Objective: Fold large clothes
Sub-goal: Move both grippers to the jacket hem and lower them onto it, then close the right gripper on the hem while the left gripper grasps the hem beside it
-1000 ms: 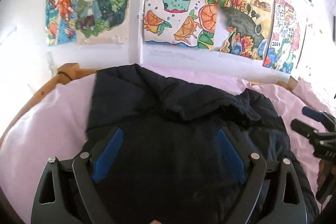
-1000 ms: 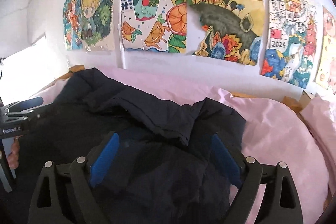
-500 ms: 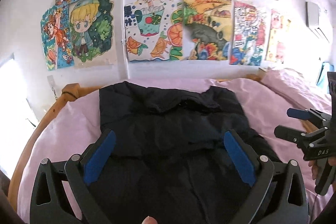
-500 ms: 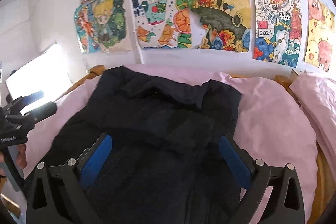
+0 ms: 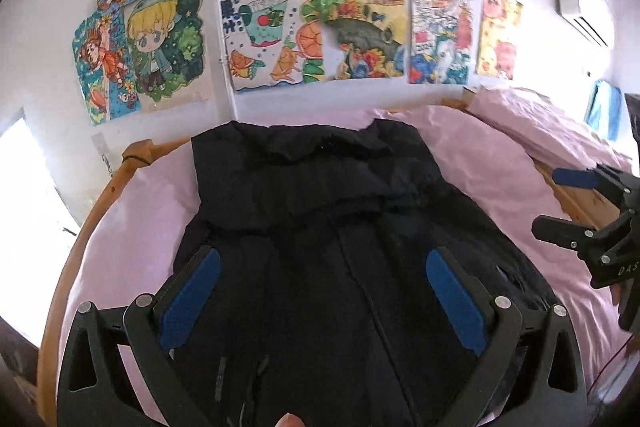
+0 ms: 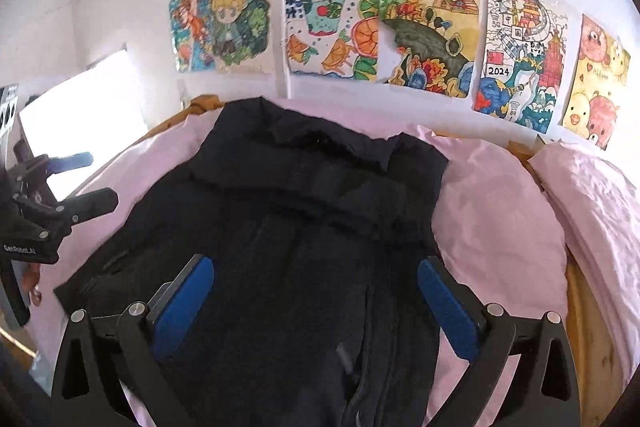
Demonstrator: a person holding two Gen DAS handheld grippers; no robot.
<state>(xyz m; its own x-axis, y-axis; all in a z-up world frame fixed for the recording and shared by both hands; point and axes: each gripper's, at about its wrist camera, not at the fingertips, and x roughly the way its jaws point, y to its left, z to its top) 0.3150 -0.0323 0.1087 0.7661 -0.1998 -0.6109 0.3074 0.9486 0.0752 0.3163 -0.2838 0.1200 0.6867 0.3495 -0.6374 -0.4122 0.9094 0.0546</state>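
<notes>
A dark navy padded jacket point(image 5: 320, 227) lies spread on the pink sheet point(image 5: 132, 227), zip side up, with its far part folded back over the body in a rumpled band. My left gripper point(image 5: 324, 291) hovers above the jacket's near half, open, with nothing between its blue pads point(image 5: 192, 291). My right gripper point(image 6: 316, 303) hangs open over the jacket point(image 6: 304, 211) as well, clear of the cloth. Each wrist view also catches the other tool: the right gripper point(image 5: 552, 201) at the right edge, the left gripper point(image 6: 98, 177) at the left edge.
A wooden bed frame point(image 5: 100, 195) rims the mattress. Behind it is a white wall covered with colourful drawings point(image 5: 276, 35). A pink pillow or bundled bedding point(image 6: 600, 207) lies at the right. A bright window point(image 6: 80, 95) is on the left, and an air conditioner point(image 5: 580, 7) hangs high on the right.
Both grippers have drawn back and risen from the jacket's folded far part, so more of the jacket and bed shows. Their jaws stand a little wider than before.
</notes>
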